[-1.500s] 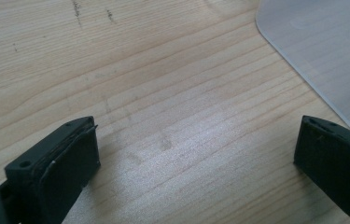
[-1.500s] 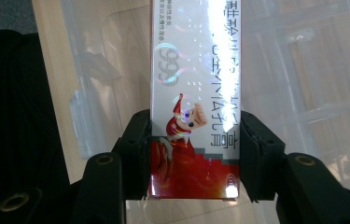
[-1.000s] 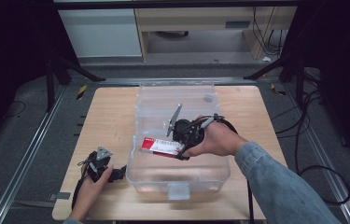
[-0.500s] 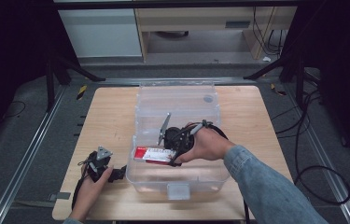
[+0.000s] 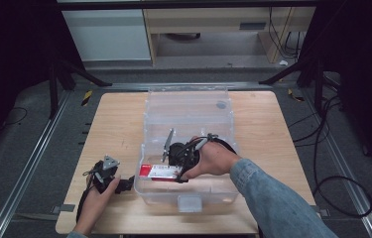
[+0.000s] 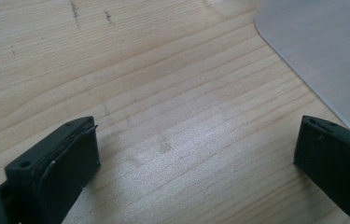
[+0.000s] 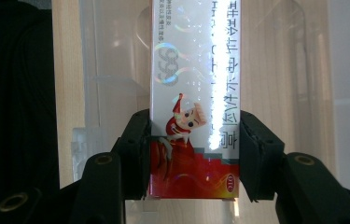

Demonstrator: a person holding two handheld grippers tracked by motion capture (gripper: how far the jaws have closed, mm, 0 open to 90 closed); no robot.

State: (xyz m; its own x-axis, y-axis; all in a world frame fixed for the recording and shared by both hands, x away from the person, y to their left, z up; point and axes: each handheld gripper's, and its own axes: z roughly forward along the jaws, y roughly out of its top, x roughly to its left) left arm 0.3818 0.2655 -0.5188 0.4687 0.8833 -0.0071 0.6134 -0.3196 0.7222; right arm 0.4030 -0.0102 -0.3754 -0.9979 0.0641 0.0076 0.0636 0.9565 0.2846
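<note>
While our right hand (image 5: pixel 218 158) reaches down into the clear bin (image 5: pixel 188 111), the right gripper (image 7: pixel 193 154) pinches a red-and-white carton (image 7: pixel 195 93) by its long sides, low inside the bin's near half. Its own view shows a cartoon figure and holographic print. Our left gripper (image 6: pixel 196 158) rests on the wooden table (image 6: pixel 163 93) just beside the bin, jaws spread wide.
</note>
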